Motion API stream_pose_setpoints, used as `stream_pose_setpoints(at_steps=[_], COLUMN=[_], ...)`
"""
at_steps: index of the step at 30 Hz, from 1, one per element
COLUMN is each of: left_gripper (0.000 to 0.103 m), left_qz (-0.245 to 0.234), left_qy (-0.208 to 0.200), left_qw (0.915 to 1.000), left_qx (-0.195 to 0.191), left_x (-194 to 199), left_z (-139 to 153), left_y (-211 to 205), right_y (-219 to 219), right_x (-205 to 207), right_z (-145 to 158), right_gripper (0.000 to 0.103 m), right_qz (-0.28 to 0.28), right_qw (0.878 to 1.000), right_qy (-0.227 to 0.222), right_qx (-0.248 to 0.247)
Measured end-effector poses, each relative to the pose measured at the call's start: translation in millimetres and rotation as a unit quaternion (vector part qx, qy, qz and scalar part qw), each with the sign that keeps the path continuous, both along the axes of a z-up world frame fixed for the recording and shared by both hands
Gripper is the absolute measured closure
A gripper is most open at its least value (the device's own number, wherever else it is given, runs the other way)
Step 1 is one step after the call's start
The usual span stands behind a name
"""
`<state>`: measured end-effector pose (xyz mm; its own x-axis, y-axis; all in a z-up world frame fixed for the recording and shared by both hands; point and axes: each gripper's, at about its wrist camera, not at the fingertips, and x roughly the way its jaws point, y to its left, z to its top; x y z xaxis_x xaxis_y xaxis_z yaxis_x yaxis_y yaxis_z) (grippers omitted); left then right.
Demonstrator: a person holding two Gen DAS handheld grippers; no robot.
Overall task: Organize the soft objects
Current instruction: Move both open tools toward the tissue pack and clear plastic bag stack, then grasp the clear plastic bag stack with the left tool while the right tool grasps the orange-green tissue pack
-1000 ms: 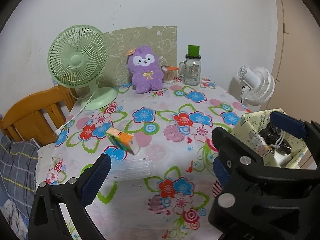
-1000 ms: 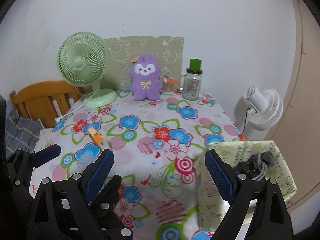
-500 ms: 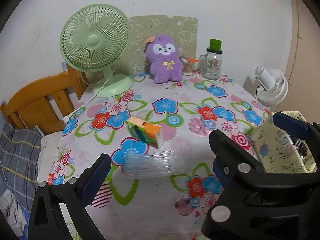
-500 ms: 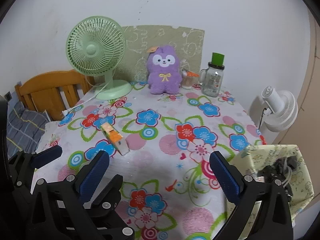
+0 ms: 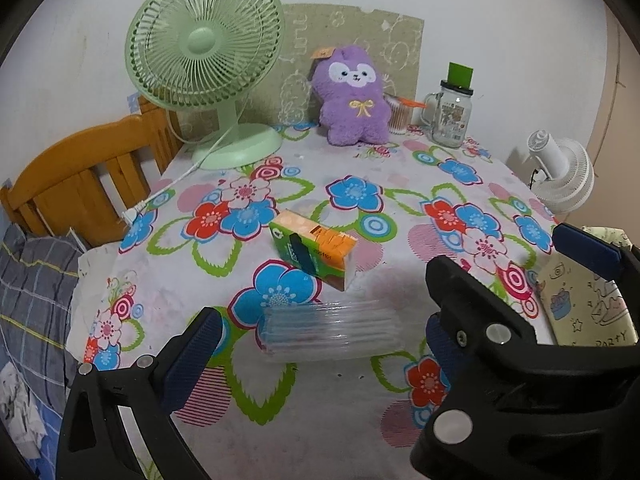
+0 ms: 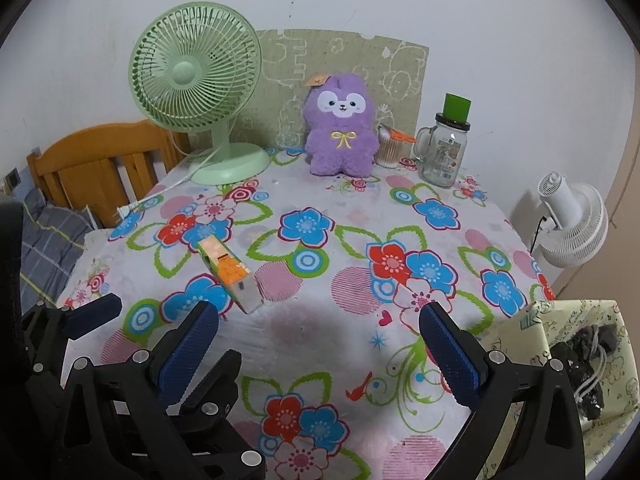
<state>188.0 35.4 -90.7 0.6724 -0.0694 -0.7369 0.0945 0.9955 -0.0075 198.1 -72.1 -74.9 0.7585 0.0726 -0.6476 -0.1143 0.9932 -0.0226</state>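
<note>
A purple plush toy (image 5: 354,102) (image 6: 341,136) sits upright at the back of the flowered table (image 5: 400,184) against a green board. An orange and green tissue pack (image 5: 314,249) (image 6: 227,272) lies near the table's middle. A clear plastic pack (image 5: 330,330) lies just in front of it, close to my left gripper (image 5: 316,356), which is open and empty. My right gripper (image 6: 316,348) is open and empty above the table's front part. A patterned bag (image 6: 568,360) (image 5: 588,308) with dark items stands at the right.
A green desk fan (image 5: 208,56) (image 6: 196,84) stands at the back left, its cord trailing to the left edge. A glass jar with a green lid (image 5: 450,116) (image 6: 442,152) and a small cup (image 6: 390,148) stand at the back right. A wooden chair (image 5: 80,176) is left, a white fan (image 6: 576,220) right.
Both grippers have moved forward and lower toward the table. The tissue pack and clear pack now look larger and closer to my left gripper. Both stay open.
</note>
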Motion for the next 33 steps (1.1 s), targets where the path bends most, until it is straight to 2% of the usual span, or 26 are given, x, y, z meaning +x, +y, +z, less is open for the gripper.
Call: stream_pose_setpoints(at_steps=[21, 33], left_gripper=[0.000, 0.000], left_qz=[0.018, 0.029], left_qy=[0.068, 0.095], left_qw=[0.9975, 0.9950], left_qx=[0.008, 0.004], left_x=[34, 45], left_z=[-49, -67], left_y=[-9, -11], right_y=[-13, -17], right_x=[41, 53], right_z=[-39, -55], right_gripper=[0.001, 0.001], right_qz=[-0.009, -0.003], right_qw=[0.999, 0.998], right_qy=[0.042, 0.056], right_qx=[0.001, 0.001])
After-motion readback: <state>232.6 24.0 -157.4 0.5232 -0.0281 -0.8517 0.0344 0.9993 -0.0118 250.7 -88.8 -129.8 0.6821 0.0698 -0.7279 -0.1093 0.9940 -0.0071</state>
